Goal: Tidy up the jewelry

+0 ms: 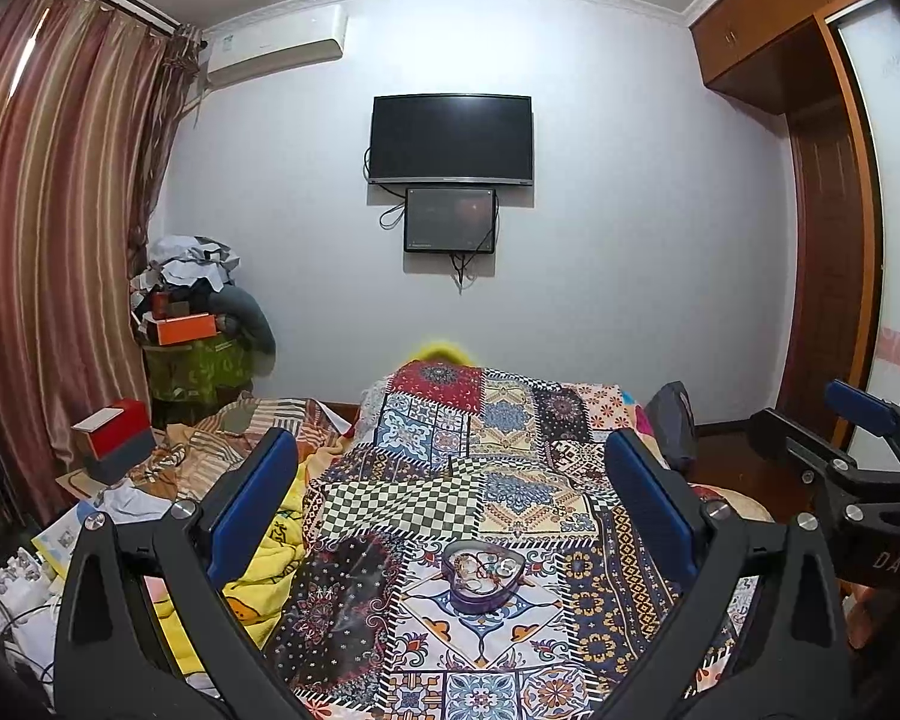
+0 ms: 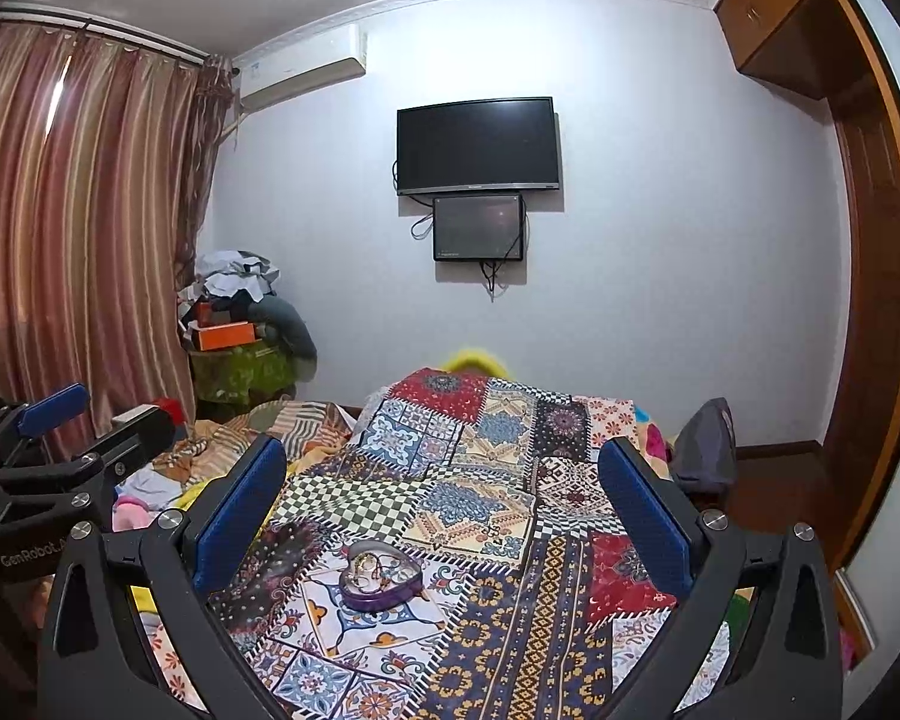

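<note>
A purple heart-shaped jewelry box [image 1: 479,577] [image 2: 379,575] lies open on the patchwork cloth [image 1: 510,480] [image 2: 480,480], with tangled jewelry inside it. My left gripper [image 1: 450,498] is open, its blue-padded fingers [image 1: 252,510] spread wide, and the box sits low between them, some way ahead. My right gripper [image 2: 444,504] is open too, with the box between its fingers toward the left one. Each gripper appears at the edge of the other's view, the right gripper [image 1: 858,450] and the left gripper [image 2: 60,438], both holding nothing.
Left of the cloth lie a yellow blanket [image 1: 264,570], striped bedding [image 1: 228,444] and a red and grey box [image 1: 117,438]. A clothes pile [image 1: 198,312] stands by the curtain [image 1: 54,240]. A TV [image 1: 450,138] hangs on the far wall. A wooden wardrobe [image 1: 822,240] rises at the right.
</note>
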Demonstrator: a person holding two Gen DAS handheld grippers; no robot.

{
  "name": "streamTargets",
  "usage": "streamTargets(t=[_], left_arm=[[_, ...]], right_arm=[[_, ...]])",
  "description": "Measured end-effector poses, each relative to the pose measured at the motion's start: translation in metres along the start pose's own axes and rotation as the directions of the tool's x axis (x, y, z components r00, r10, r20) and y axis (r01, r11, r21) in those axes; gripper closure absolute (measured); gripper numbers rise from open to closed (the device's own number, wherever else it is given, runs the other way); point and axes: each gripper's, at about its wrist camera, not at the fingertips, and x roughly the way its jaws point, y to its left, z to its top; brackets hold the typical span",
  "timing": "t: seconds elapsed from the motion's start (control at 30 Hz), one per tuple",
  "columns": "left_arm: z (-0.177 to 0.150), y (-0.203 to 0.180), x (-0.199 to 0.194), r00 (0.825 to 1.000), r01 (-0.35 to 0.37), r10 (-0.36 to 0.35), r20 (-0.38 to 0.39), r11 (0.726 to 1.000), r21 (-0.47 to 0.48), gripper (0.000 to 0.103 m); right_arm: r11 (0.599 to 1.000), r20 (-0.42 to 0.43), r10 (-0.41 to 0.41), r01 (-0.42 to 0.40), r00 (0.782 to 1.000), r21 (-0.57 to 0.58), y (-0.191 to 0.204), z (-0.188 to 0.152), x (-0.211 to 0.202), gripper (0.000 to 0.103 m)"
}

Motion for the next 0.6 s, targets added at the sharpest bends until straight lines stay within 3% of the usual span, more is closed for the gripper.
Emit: streamTargets(t=[0.6], left_arm=[[-0.0015,-0.0008,0.0035,0.999,0.051,-0.051,-0.015,0.999,-0.001,0.001]], right_arm=[[1.000,-0.002,-0.001,0.001,1.000,0.008,-0.0030,0.0011,-0.0016,0.000]])
